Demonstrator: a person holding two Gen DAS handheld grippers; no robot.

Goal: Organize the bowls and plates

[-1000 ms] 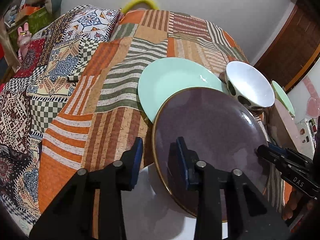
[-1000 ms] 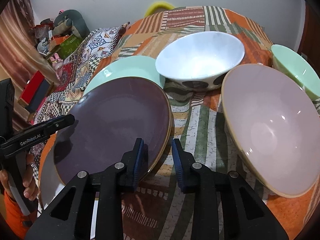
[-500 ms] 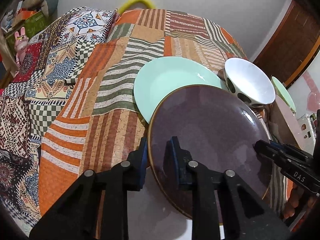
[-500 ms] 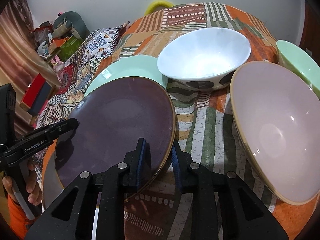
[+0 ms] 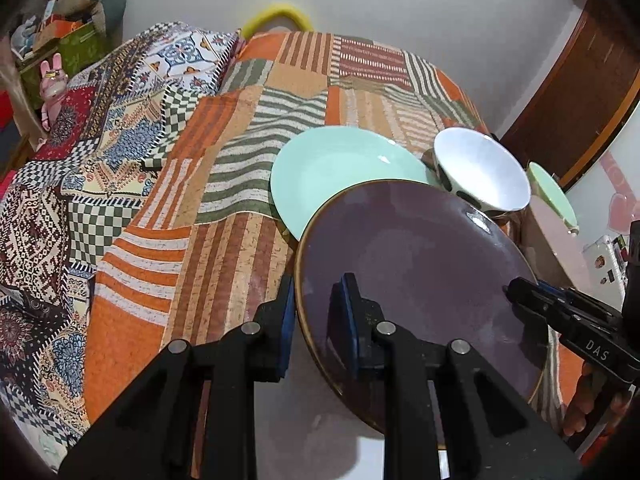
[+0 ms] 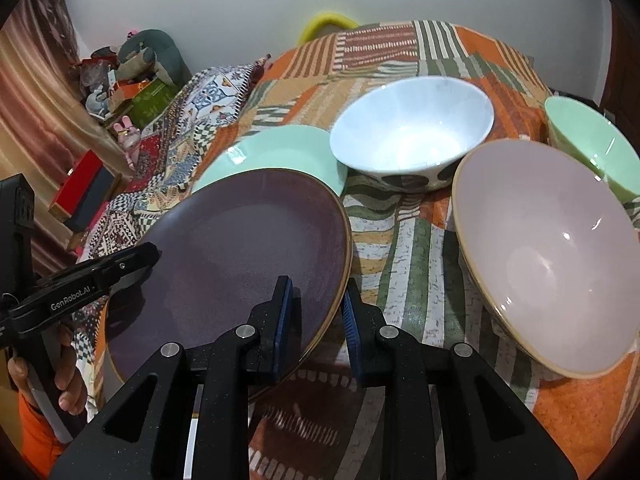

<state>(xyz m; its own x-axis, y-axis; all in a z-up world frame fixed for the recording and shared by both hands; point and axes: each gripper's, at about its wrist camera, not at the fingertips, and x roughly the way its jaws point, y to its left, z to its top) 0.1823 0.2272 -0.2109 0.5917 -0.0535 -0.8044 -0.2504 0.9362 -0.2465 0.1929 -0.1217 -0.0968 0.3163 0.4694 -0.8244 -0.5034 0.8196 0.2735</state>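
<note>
A dark purple plate (image 5: 416, 272) with a gold rim is held between both grippers, lifted and tilted above a white plate (image 5: 320, 436). My left gripper (image 5: 316, 320) is shut on its left rim. My right gripper (image 6: 316, 316) is shut on its right rim (image 6: 340, 276). A mint plate (image 5: 340, 172) lies on the patchwork cloth behind it. A white bowl with dark spots (image 6: 412, 136), a pale pink bowl (image 6: 548, 252) and a mint bowl (image 6: 588, 148) stand to the right.
The patchwork cloth (image 5: 208, 216) covers the surface to the left and back. Toys and boxes (image 6: 128, 76) sit at the far left. A wooden door (image 5: 580, 80) is at the right.
Both grippers' jaws closed onto the purple plate's opposite rims. The plate rose a little and tilted.
</note>
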